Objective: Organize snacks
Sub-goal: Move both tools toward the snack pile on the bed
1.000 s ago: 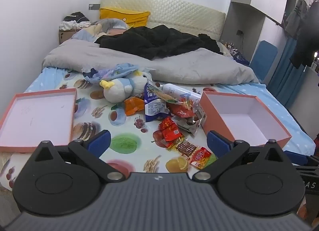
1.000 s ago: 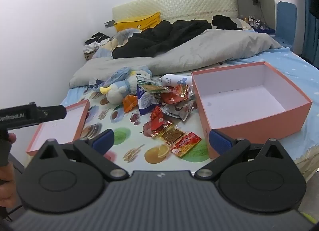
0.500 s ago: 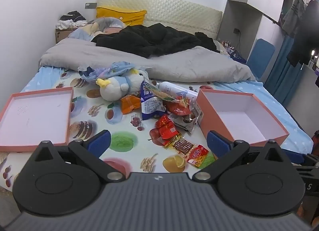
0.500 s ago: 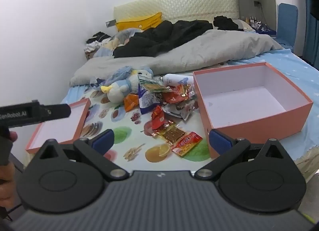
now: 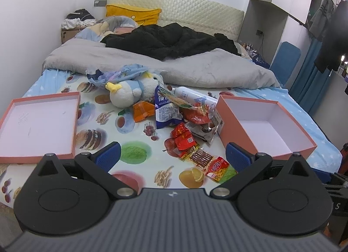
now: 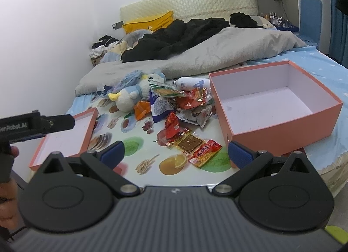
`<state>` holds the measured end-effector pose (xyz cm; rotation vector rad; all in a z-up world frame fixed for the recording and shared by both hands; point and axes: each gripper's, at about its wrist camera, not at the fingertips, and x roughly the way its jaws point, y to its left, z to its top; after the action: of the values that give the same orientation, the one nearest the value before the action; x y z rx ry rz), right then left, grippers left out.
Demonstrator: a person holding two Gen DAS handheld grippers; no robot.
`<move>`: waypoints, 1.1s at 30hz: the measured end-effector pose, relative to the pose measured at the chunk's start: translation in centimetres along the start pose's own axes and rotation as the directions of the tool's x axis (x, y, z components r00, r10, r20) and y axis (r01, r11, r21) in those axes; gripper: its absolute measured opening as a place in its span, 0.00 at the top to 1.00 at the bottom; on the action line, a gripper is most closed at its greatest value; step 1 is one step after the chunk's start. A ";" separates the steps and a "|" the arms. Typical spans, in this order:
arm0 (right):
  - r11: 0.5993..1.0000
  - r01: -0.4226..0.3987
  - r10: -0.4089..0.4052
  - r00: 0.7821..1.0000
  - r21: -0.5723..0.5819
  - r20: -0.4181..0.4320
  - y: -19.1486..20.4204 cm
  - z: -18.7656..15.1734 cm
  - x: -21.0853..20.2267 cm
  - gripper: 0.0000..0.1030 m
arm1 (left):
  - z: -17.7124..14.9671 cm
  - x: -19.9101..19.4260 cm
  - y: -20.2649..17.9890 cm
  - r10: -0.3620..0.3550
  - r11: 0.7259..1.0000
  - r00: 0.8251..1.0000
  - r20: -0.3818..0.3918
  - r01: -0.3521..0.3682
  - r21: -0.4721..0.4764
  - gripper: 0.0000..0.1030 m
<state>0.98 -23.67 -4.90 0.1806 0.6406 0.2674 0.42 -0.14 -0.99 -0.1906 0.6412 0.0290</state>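
Both the left hand-held gripper (image 5: 173, 157) and the right hand-held gripper (image 6: 176, 154) hover with fingers spread wide and nothing between them, near the foot of the bed (image 5: 130, 149). Beyond them the snack packets (image 5: 184, 125) lie heaped on the bed — just left of the open pink box (image 5: 235, 119), well right of the box lid (image 5: 76, 121), with a plush penguin (image 5: 128, 95) behind.

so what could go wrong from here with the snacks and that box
1. The snack pile overlaps a stuffed toy and a white bottle, so a grab there might drag those along.
2. The flat red packet lies close to the front edge of the bed; a nudge could slide it off.
3. The empty box sits on soft bedding, so pressing its rim may tip it.
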 end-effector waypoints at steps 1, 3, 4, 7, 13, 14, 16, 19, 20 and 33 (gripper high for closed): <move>1.000 0.007 -0.007 1.000 0.002 0.002 -0.1 -0.2 0.1 0.00 | 0.0 0.1 0.1 -0.003 1.000 1.000 -0.005 0.003 -0.003 0.00; 1.000 0.010 -0.010 1.000 0.012 -0.005 -0.2 -0.4 0.3 0.00 | 0.0 0.5 0.1 -0.009 1.000 1.000 -0.015 0.009 -0.002 0.00; 1.000 0.009 -0.009 1.000 0.018 -0.013 -0.3 -0.5 0.5 0.00 | 0.1 0.6 0.2 -0.014 1.000 1.000 -0.019 0.014 0.001 0.00; 0.999 0.014 -0.013 1.000 0.031 -0.019 -0.4 -0.8 0.9 0.00 | 0.0 1.4 0.5 -0.018 1.000 0.999 -0.037 0.018 0.008 0.00; 0.996 0.058 -0.054 0.997 0.074 -0.047 -0.7 -0.9 2.0 0.00 | 0.3 3.2 1.1 -0.054 0.999 0.995 -0.089 0.054 -0.003 0.00; 0.995 0.062 -0.057 0.997 0.081 -0.057 -0.7 -0.9 2.3 0.00 | 0.5 3.6 1.3 -0.062 0.998 0.994 -0.095 0.062 -0.002 0.00; 0.994 0.071 -0.065 0.995 0.087 -0.072 -0.7 -0.9 2.7 0.00 | 0.8 4.3 1.7 -0.072 0.997 0.992 -0.104 0.073 0.001 0.00; 0.991 0.096 -0.091 0.994 0.097 -0.063 -0.7 -1.0 2.9 0.00 | 1.3 5.7 2.4 -0.090 0.996 0.989 -0.119 0.092 0.011 0.00; 0.990 0.101 -0.094 0.993 0.103 -0.065 -0.8 -1.1 2.9 0.00 | 1.5 6.0 2.5 -0.092 0.995 0.988 -0.120 0.096 0.023 0.00; 0.988 0.122 -0.113 0.989 0.095 -0.096 -0.7 -1.1 3.8 0.00 | 1.7 7.2 1.5 -0.100 0.992 0.986 -0.131 0.109 0.060 0.00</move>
<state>3.36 -23.09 -8.08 0.2275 0.7522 0.1300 7.06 1.46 -4.15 -0.1622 0.7578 -0.1063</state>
